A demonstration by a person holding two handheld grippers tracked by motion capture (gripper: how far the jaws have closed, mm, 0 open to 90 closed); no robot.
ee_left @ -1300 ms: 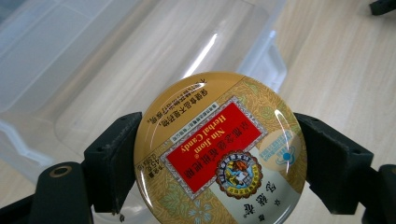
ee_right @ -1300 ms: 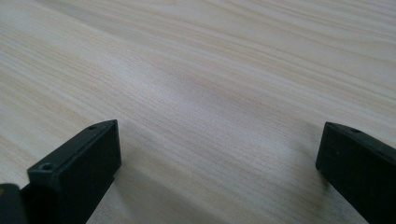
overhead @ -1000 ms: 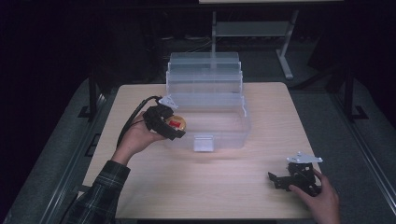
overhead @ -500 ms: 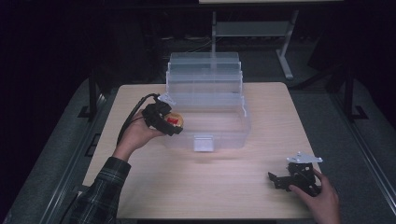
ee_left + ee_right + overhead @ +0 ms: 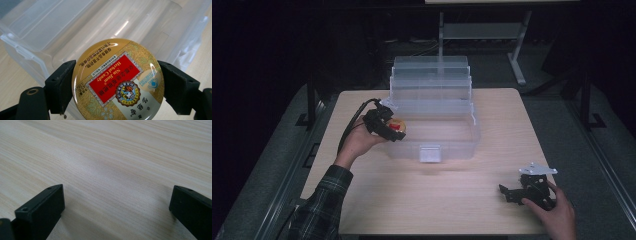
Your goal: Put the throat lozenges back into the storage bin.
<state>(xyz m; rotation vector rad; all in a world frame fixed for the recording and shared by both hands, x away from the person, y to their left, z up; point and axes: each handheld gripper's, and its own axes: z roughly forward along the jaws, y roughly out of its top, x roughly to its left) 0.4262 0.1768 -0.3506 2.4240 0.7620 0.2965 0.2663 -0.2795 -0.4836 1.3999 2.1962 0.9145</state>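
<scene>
Left gripper (image 5: 393,128) clamps round candy tin (image 5: 117,81) by its edges, held at the left front corner of the clear plastic box (image 5: 447,142), above the rim. Right gripper (image 5: 518,192) rests on table (image 5: 422,200), well right of box, jaws wide apart.

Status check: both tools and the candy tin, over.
Left tool shut on candy tin, at clear box left rim. Right tool open, low over table. Nothing blocking.

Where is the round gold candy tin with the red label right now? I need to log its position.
The round gold candy tin is clamped in the left gripper, held at the left rim of the clear plastic storage box, on the table's left side in the high view.
</scene>
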